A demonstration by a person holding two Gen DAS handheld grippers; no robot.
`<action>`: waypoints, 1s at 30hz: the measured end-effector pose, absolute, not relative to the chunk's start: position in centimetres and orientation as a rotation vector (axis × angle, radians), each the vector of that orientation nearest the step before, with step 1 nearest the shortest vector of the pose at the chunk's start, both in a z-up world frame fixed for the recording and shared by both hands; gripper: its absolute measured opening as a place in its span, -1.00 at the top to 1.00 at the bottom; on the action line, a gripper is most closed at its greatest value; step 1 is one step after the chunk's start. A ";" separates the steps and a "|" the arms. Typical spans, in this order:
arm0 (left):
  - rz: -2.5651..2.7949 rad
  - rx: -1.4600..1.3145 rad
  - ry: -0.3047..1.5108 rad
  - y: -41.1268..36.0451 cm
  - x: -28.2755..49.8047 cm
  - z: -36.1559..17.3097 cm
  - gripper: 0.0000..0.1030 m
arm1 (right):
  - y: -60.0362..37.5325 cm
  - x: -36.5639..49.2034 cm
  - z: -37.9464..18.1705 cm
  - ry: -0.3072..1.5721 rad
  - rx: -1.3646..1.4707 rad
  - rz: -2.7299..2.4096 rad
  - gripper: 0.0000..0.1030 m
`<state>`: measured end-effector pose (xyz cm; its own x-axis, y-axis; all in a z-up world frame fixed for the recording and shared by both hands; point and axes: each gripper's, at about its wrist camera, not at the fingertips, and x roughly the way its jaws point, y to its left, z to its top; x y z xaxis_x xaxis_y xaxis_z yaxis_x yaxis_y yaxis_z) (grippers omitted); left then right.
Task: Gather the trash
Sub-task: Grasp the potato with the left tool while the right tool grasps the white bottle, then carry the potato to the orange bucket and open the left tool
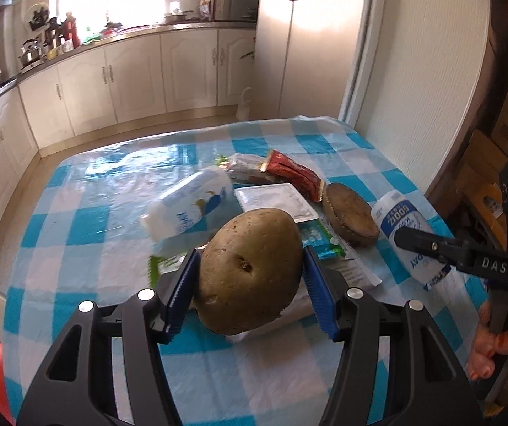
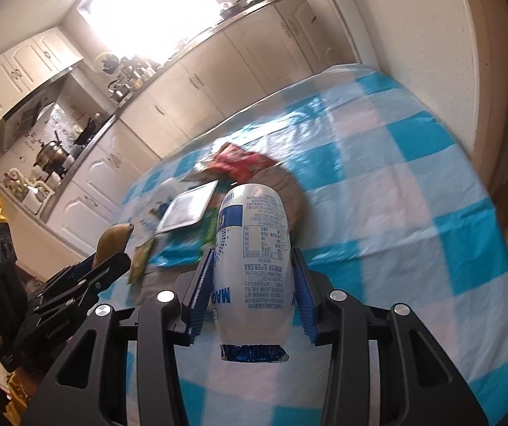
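Gripping one item in each hand, a person clears a kitchen table (image 1: 87,220) covered in a blue-and-white checked cloth. The left gripper (image 1: 250,277) is clamped on a brown potato (image 1: 250,266), its blue pads pressing the two flanks so the rounded body cannot roll out. The right gripper (image 2: 252,284) is clenched around a white bottle (image 2: 254,255) with blue print, held by its midsection with the blue-wrapped end toward the camera, a grip that keeps the smooth cylinder from slipping lengthwise. Both items appear lifted clear of the cloth, though the fisheye view makes the gap hard to judge.

Between and beyond the grippers, the rest of the trash lies heaped near the table's middle: a second white bottle (image 1: 186,206) on its side, a flat white tray (image 1: 275,200), a red wrapper (image 1: 295,174), a green wrapper (image 1: 321,241) and a brown disc-shaped piece (image 1: 351,213). Clustering the litter in one spot keeps every piece within reach of either hand. No bin shows in either view, so where the held items go cannot be told.
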<state>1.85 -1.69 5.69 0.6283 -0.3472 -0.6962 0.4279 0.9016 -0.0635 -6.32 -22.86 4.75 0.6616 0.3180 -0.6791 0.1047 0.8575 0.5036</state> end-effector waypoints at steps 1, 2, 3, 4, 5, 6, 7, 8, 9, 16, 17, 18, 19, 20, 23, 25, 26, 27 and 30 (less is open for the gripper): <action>-0.436 0.107 0.766 -1.1 1.5 6.0 -0.15 | -22.4 -6.5 5.0 0.850 0.539 0.135 0.15; -0.430 0.102 0.763 -0.6 1.3 6.2 -0.15 | -21.9 -6.6 5.2 0.849 0.537 0.144 0.15; -0.423 0.098 0.761 -0.2 1.1 6.4 -0.15 | -21.3 -6.7 5.4 0.850 0.536 0.155 0.15; -0.412 0.091 0.757 0.5 0.8 6.7 -0.15 | -20.7 -6.9 5.6 0.852 0.537 0.166 0.15; -0.402 0.085 0.753 1.1 0.6 6.9 -0.15 | -20.1 -6.9 5.7 0.856 0.537 0.180 0.15; -0.389 0.078 0.749 1.9 0.4 7.2 -0.15 | -19.4 -6.9 5.9 0.860 0.533 0.195 0.15; -0.378 0.073 0.747 2.4 0.3 7.4 -0.15 | -18.9 -6.8 6.0 0.863 0.526 0.205 0.15; -0.364 0.067 0.745 3.2 0.1 7.5 -0.15 | -18.2 -6.8 6.2 0.867 0.516 0.217 0.15; -0.348 0.057 0.743 4.0 -0.1 7.6 -0.15 | -17.4 -6.7 6.4 0.871 0.509 0.230 0.15; -0.246 0.011 0.730 9.6 -1.6 8.7 -0.15 | -12.0 -5.6 7.2 0.918 0.470 0.350 0.15; -0.227 0.005 0.724 10.5 -1.9 8.8 -0.15 | -11.0 -5.5 7.4 0.926 0.463 0.370 0.15; -0.202 -0.002 0.719 11.7 -2.3 9.1 -0.15 | -9.7 -5.2 7.7 0.935 0.450 0.399 0.15; -0.184 -0.007 0.717 12.6 -2.6 9.1 -0.15 | -8.7 -5.1 8.0 0.938 0.436 0.420 0.15; -0.164 -0.013 0.716 13.6 -2.8 9.2 -0.15 | -7.5 -5.0 8.2 0.942 0.416 0.443 0.15; -0.088 -0.034 0.714 16.7 -3.7 9.1 -0.15 | -4.1 -4.5 9.0 0.959 0.365 0.515 0.15; -0.027 -0.055 0.721 19.4 -4.4 8.9 -0.15 | -1.6 -4.1 9.5 0.968 0.329 0.566 0.15; -0.004 -0.064 0.723 20.5 -4.7 8.8 -0.15 | -0.2 -3.9 9.8 0.974 0.311 0.594 0.15; 0.020 -0.072 0.725 21.6 -5.1 8.7 -0.15 | 1.1 -3.6 10.0 0.983 0.300 0.626 0.15; 0.116 -0.090 0.740 25.5 -6.3 7.8 -0.15 | 5.1 -3.1 10.3 1.011 0.256 0.706 0.15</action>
<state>-6.26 25.47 7.80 0.7328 0.0739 -0.6765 -0.1376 0.9896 -0.0409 -3.11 5.15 10.30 0.3348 0.6467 -0.6853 -0.4201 0.7534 0.5058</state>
